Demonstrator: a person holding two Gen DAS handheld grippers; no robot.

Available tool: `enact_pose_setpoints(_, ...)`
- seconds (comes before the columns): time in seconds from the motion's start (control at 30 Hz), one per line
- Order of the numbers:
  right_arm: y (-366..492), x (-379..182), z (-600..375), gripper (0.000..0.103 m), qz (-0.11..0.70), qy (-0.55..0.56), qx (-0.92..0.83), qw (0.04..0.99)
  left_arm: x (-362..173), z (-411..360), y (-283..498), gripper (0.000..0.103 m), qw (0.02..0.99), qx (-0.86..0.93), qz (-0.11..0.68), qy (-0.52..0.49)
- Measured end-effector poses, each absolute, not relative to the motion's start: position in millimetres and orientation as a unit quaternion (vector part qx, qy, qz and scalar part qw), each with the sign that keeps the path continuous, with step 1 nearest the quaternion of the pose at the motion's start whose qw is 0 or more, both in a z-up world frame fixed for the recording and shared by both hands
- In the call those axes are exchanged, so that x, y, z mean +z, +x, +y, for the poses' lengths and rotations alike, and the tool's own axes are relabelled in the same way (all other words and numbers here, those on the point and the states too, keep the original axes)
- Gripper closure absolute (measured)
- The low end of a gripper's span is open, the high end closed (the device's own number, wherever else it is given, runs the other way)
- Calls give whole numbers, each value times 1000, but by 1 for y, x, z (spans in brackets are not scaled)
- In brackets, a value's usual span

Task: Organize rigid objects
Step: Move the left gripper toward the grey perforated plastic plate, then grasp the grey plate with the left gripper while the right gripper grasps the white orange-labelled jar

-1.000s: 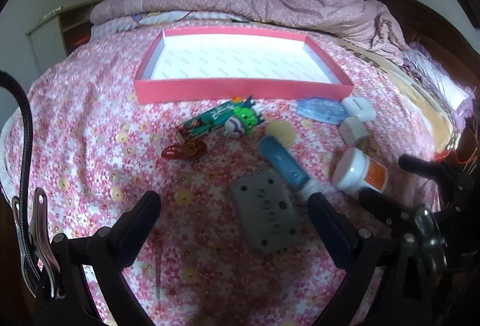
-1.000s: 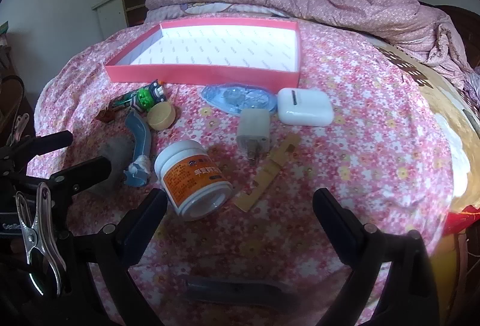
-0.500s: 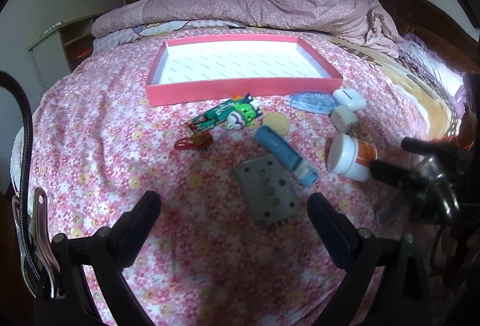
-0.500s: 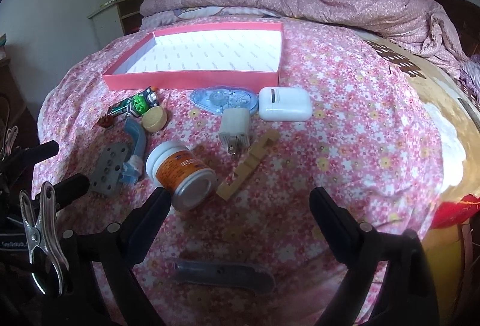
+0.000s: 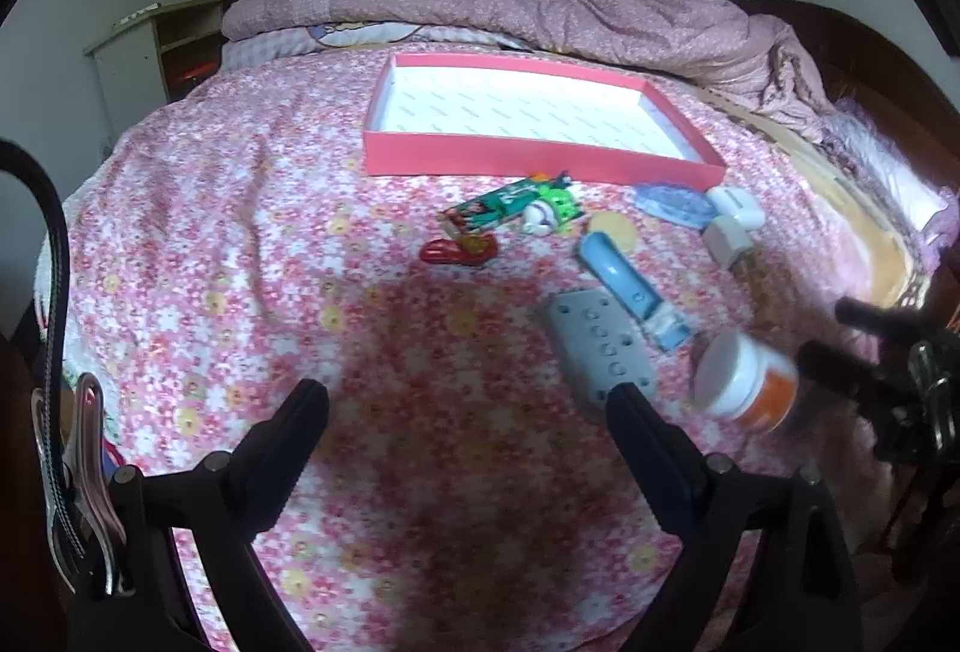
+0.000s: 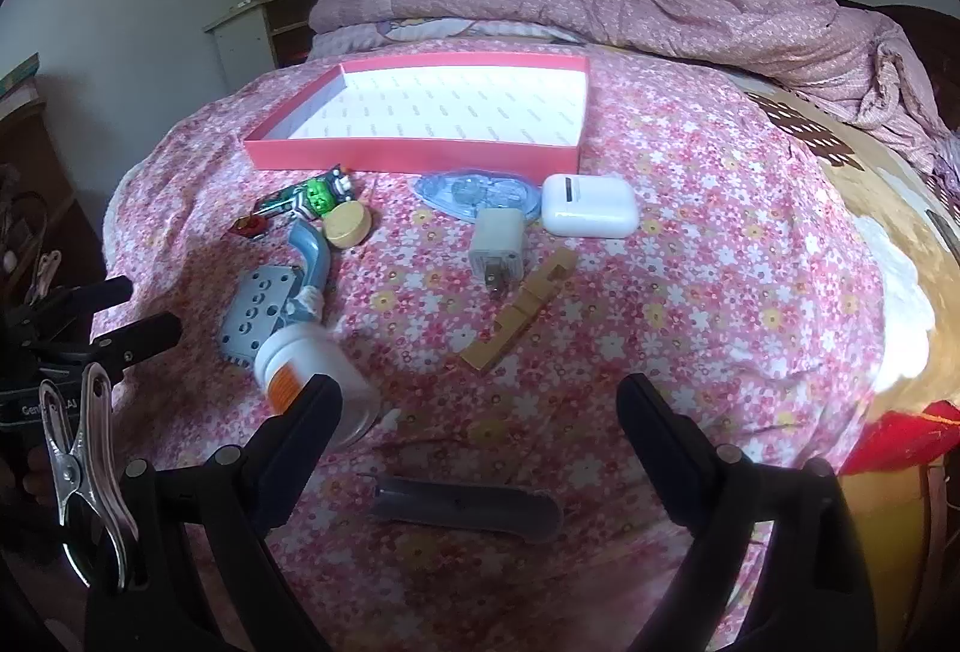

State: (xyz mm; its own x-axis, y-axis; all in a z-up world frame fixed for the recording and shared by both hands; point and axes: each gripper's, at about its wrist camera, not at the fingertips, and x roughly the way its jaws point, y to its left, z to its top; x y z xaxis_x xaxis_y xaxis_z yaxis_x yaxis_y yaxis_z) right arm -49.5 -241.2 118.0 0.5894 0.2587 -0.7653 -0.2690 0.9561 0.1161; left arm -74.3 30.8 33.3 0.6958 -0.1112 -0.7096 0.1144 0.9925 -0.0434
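Both my left gripper [image 5: 468, 430] and right gripper [image 6: 480, 424] gape, holding nothing; tray [image 6: 420, 152] bare, jar [image 6: 300, 361] and everything else unsorted on the bed [image 6: 690, 292].

White jar [image 6: 312, 376] with orange label has rolled, now blurred, lying against right gripper's [image 6: 480, 412] left finger [image 6: 300, 424], nearer grey perforated plate [image 6: 261, 313] than before. Both grippers pulled back from clutter; left gripper [image 5: 468, 412] swung leftward, jar [image 5: 747, 388] now at right, pink tray [image 5: 540, 154] smaller, farther.
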Motion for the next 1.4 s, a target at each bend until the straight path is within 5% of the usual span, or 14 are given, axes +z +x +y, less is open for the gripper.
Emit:
enact_pose_setpoints(0.3, -55, 118, -240, 12, 428, -10, 165, 889, 32, -12, -64, 13, 915, -115, 383, 47)
enact_pose_setpoints(0.47, -59, 121, -242, 13, 422, -6, 175, 890, 23, -27, -48, 35, 906, -117, 402, 64)
enact_pose_setpoints(0.77, -63, 116, -234, 13, 425, -10, 197, 884, 10, -41, -35, 37, 908, -105, 397, 80)
enact_pose_setpoints(0.87, -63, 115, -231, 13, 426, -11, 207, 881, 13, -40, -37, 54, 909, -112, 393, 84)
enact_pose_setpoints(1.4, -49, 106, -186, 22, 452, -32, 272, 849, 21, 32, -44, 55, 911, -83, 403, -26)
